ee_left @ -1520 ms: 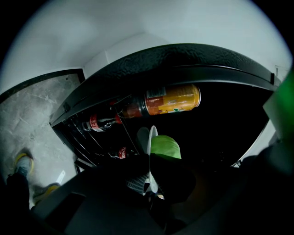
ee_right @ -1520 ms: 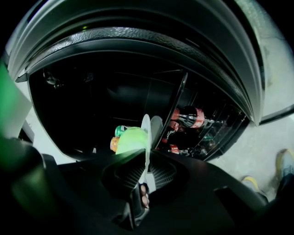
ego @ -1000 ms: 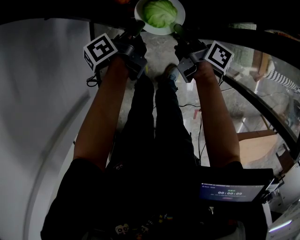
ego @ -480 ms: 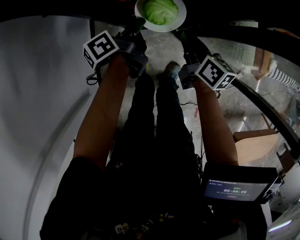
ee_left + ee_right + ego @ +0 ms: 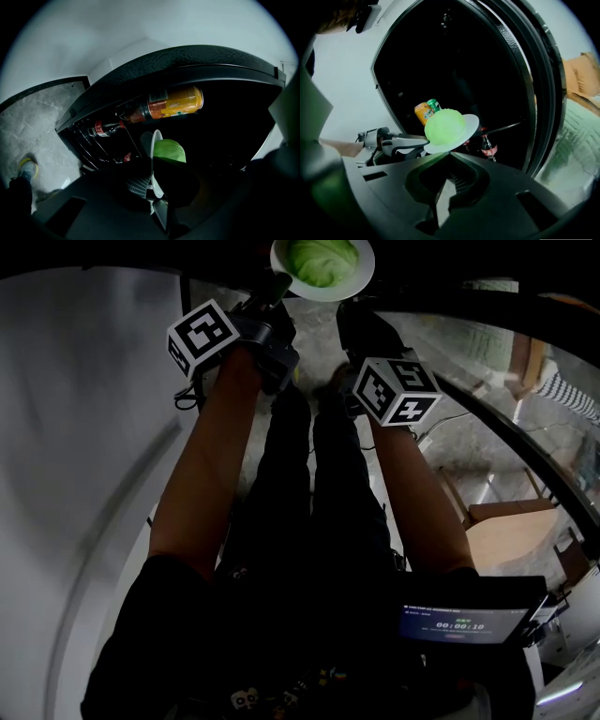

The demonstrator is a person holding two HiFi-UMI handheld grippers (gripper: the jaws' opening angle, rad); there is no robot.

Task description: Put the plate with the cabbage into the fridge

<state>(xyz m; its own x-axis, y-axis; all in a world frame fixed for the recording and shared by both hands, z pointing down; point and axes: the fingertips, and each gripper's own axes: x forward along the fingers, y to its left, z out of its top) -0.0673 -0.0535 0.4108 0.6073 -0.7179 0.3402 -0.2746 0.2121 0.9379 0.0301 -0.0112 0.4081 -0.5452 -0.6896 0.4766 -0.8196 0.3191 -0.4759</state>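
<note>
A white plate (image 5: 357,277) carrying a pale green cabbage (image 5: 322,259) is held at the top of the head view. My left gripper (image 5: 275,289) is shut on the plate's left rim. In the left gripper view the plate (image 5: 154,145) stands edge-on between the jaws, with the cabbage (image 5: 169,151) to its right. My right gripper (image 5: 350,313) is just below the plate's right rim and off it. In the right gripper view its jaw tips (image 5: 450,154) look closed together under the plate (image 5: 471,125) and cabbage (image 5: 444,127). The left gripper (image 5: 396,143) shows at left there.
The fridge's dark open interior (image 5: 459,61) lies right ahead. Inside are an orange can (image 5: 176,103), a green can (image 5: 434,104) and cola bottles (image 5: 101,127) on wire racks. The fridge's black frame (image 5: 543,70) curves at right. A pale flat surface (image 5: 84,427) stands at left.
My right gripper has come off the plate's right rim, rolled over and shifted left and down. The left gripper keeps the plate, which sits slightly higher in view.
</note>
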